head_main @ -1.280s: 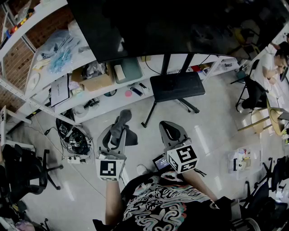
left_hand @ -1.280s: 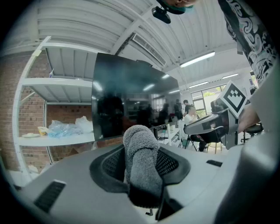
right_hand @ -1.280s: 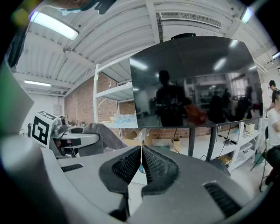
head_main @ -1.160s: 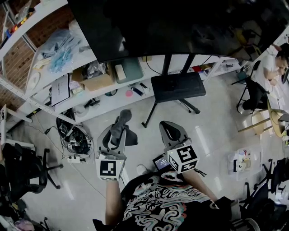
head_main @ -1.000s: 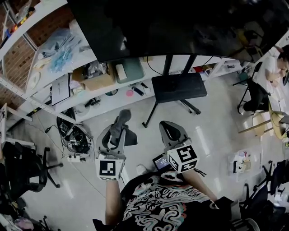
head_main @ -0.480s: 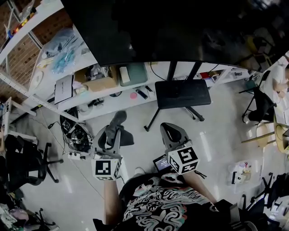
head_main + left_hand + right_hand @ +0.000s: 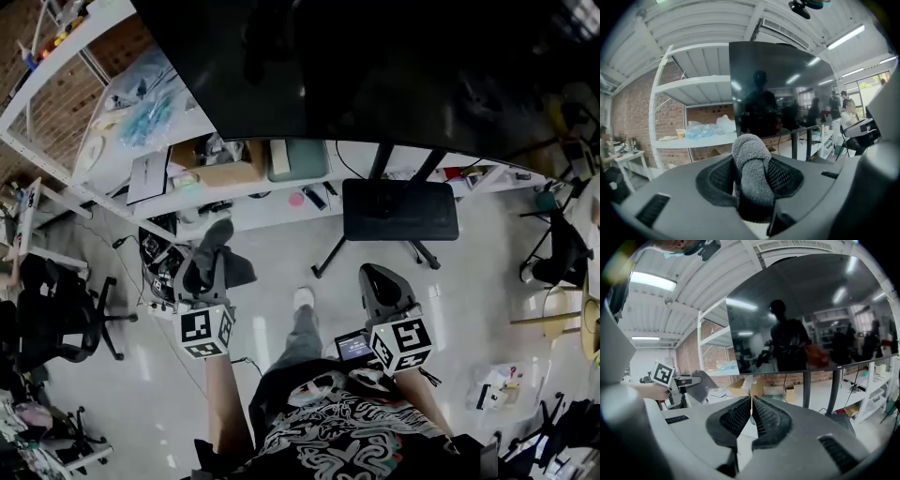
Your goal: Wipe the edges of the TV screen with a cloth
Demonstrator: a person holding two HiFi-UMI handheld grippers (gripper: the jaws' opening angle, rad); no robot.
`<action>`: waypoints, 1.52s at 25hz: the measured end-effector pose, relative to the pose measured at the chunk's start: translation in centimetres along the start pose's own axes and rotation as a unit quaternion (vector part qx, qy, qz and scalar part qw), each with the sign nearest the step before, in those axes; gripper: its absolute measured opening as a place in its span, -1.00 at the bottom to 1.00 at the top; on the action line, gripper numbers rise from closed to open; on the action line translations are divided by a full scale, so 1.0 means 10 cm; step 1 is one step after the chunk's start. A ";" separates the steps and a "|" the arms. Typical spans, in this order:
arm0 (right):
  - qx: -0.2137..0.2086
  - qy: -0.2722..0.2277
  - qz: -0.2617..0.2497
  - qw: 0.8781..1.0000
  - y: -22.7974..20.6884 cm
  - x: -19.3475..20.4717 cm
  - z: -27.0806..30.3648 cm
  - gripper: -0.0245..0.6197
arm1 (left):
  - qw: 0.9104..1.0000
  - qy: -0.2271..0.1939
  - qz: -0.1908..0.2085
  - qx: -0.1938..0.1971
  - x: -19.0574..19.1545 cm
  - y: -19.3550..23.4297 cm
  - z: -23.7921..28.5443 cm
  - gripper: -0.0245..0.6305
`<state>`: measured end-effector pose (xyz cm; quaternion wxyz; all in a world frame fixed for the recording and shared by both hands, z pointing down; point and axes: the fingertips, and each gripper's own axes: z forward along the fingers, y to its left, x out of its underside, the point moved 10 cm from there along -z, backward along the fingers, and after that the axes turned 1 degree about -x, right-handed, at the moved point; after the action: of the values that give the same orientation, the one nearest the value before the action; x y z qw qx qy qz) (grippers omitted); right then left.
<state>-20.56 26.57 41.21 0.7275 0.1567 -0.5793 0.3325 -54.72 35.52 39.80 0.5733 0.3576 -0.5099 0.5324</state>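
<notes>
The big dark TV screen on its black stand fills the top of the head view; it also shows ahead in the left gripper view and the right gripper view. My left gripper is shut on a grey cloth, whose rolled end sticks up between the jaws. It hangs below and left of the screen's lower left corner, apart from it. My right gripper is shut with nothing in it, low in front of the stand.
White shelving with boxes, bags and papers runs along the left under the screen. A black stand base sits on the floor ahead. An office chair stands at the left. The person's leg and shoe are between the grippers.
The view shifted so the TV looms larger. My left gripper with the cloth moved left and slightly forward. The right gripper dropped back a little. A leg stepped forward between them.
</notes>
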 end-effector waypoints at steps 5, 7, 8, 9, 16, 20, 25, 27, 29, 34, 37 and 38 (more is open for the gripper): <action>0.014 -0.003 0.011 1.000 -0.22 -0.16 0.32 -0.82 | 1.000 0.014 -0.014 -0.018 -0.06 0.16 0.56 -0.45; 0.017 -0.008 0.008 1.000 -0.27 -0.30 0.46 -0.82 | 0.999 0.018 -0.020 -0.017 -0.09 0.25 0.82 -0.45; 0.019 -0.009 0.006 1.000 -0.30 -0.36 0.54 -0.82 | 0.999 0.019 -0.022 -0.016 -0.11 0.30 0.95 -0.45; 0.023 -0.009 0.005 1.000 -0.33 -0.41 0.62 -0.82 | 0.999 0.021 -0.024 -0.014 -0.13 0.34 1.09 -0.45; 0.042 0.004 0.016 0.999 -0.49 -0.58 1.20 -0.82 | 0.999 0.024 -0.030 -0.010 -0.23 0.57 1.89 -0.45; 0.043 0.014 0.019 0.999 -0.55 -0.64 1.52 -0.82 | 0.999 0.028 -0.037 -0.013 -0.20 0.63 2.21 -0.45; 0.036 0.023 0.013 0.999 -0.53 -0.68 1.80 -0.82 | 0.998 0.034 -0.046 -0.003 -0.17 0.73 2.45 -0.45; 0.035 0.027 0.011 0.999 -0.53 -0.70 1.87 -0.82 | 0.998 0.036 -0.046 0.003 -0.15 0.73 2.52 -0.45; 0.037 0.030 0.011 0.999 -0.53 -0.70 1.93 -0.82 | 0.999 0.037 -0.036 0.008 -0.15 0.72 2.59 -0.45; 0.043 0.036 0.013 0.998 -0.52 -0.69 2.03 -0.82 | 0.999 0.031 -0.030 0.024 -0.13 0.70 2.72 -0.45; 0.047 0.039 0.016 0.998 -0.50 -0.68 2.07 -0.82 | 0.999 0.026 -0.030 0.033 -0.14 0.69 2.78 -0.45; 0.049 0.039 0.016 0.998 -0.49 -0.68 2.07 -0.82 | 0.999 0.024 -0.030 0.036 -0.15 0.69 2.80 -0.45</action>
<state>-33.29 8.27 41.36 0.7355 0.1696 -0.5361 0.3780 -67.02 9.71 43.74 0.5875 0.3805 -0.4654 0.5417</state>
